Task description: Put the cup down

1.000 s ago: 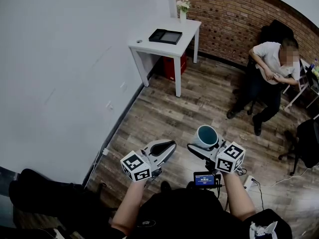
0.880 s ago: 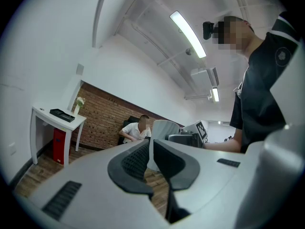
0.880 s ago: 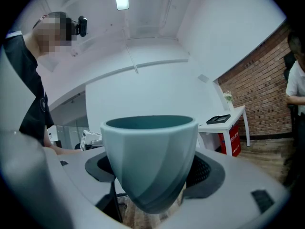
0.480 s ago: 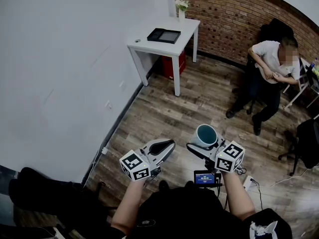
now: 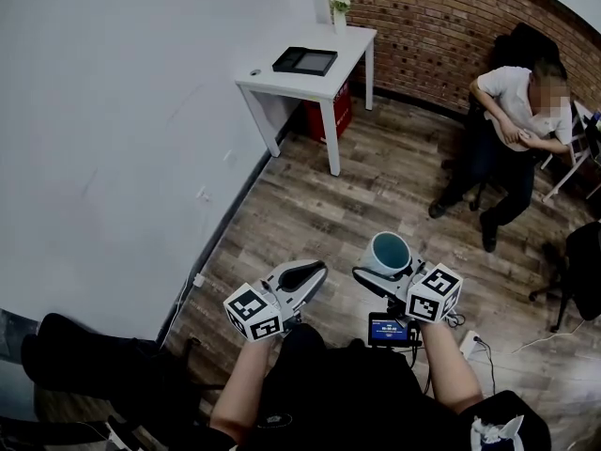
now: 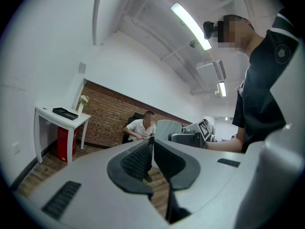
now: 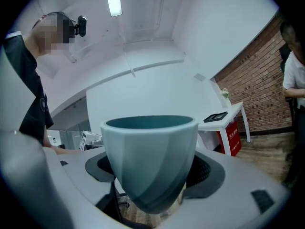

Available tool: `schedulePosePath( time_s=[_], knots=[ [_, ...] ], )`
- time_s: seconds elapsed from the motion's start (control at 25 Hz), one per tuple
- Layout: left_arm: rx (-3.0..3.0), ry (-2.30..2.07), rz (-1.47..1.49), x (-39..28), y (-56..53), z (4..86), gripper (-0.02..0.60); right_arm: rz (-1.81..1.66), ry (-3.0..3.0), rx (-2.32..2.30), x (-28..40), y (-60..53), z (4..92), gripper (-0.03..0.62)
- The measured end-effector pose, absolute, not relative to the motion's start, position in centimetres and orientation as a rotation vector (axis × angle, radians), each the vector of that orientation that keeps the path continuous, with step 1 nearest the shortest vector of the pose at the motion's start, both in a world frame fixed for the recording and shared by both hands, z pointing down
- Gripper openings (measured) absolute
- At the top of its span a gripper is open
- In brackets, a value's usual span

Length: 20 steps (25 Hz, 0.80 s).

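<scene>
A pale teal cup (image 5: 389,255) with a dark teal inside is held upright over the wooden floor by my right gripper (image 5: 383,274), which is shut on it. In the right gripper view the cup (image 7: 151,159) fills the middle between the two jaws. My left gripper (image 5: 302,277) is beside it to the left, shut, with nothing between its jaws. In the left gripper view the left gripper (image 6: 151,149) points toward the far brick wall, and the cup (image 6: 167,129) shows just beyond it.
A white table (image 5: 310,71) stands at the far wall corner with a black tray (image 5: 304,60) and a small vase of flowers (image 5: 339,9) on it, a red box (image 5: 327,116) beneath. A seated person (image 5: 512,130) is at the right, near a brick wall (image 5: 441,36).
The head view has shifted slightly, so the table and person sit a little differently. Both grippers and the cup stay almost where they were.
</scene>
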<state>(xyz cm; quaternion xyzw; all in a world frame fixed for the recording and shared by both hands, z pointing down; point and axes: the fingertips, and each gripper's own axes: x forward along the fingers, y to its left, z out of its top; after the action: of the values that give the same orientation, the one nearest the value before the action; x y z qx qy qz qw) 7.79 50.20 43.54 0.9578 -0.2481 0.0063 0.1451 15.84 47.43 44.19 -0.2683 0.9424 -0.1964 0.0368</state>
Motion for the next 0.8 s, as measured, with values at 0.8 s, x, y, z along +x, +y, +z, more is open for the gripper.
schedulePosePath(
  time_s=[0.8],
  knots=[
    [2.737,-0.623,-0.014,5.0,29.8,46.5,0.061,-0.683,2.88,-0.987,13.4,28.9,46.2,0.386]
  ],
)
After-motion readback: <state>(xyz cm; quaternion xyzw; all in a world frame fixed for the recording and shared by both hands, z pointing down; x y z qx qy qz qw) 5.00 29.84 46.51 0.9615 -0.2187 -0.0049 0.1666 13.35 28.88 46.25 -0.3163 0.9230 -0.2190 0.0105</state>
